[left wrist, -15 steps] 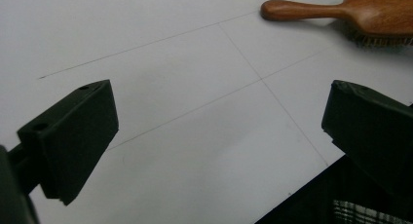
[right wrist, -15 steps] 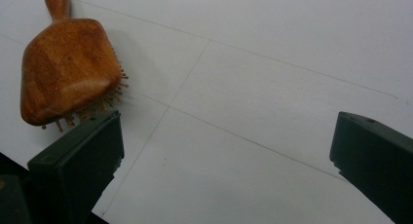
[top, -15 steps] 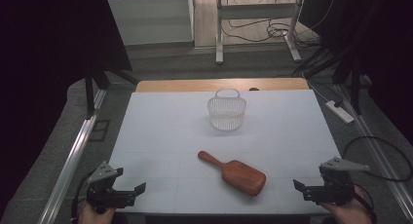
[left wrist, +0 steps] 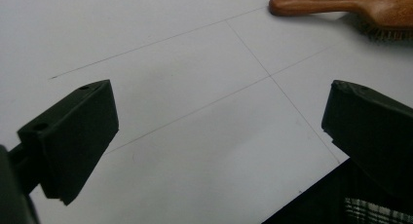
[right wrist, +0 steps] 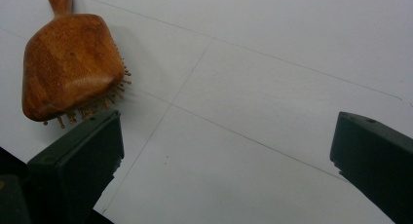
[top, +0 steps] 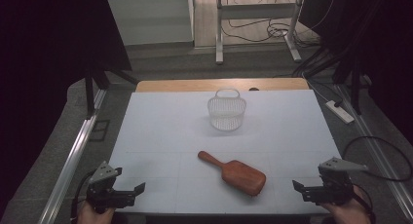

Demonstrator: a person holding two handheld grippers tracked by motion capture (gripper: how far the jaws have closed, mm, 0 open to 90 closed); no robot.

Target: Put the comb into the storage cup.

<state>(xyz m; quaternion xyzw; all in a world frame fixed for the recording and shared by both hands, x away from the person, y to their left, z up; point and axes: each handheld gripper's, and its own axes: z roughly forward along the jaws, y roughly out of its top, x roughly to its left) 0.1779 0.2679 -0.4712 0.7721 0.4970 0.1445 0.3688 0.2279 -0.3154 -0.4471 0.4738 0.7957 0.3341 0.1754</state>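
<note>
A brown wooden hairbrush (top: 236,174) lies bristles down on the white table (top: 165,136), its handle pointing up-left. A small white mesh basket (top: 227,110) stands upright farther back, near the table's middle. My left gripper (top: 127,194) rests open at the front left corner with nothing between its jaws; in the left gripper view the hairbrush handle (left wrist: 311,4) lies far off at the top right. My right gripper (top: 304,190) stays open at the front right corner, and the hairbrush head (right wrist: 68,63) lies just beyond its left jaw in the right gripper view.
A wooden strip (top: 221,84) runs along the table's far edge. Metal rails (top: 73,158) flank the left side, and a white power strip (top: 341,112) with cables lies on the floor at the right. Desk legs (top: 219,34) stand beyond the table.
</note>
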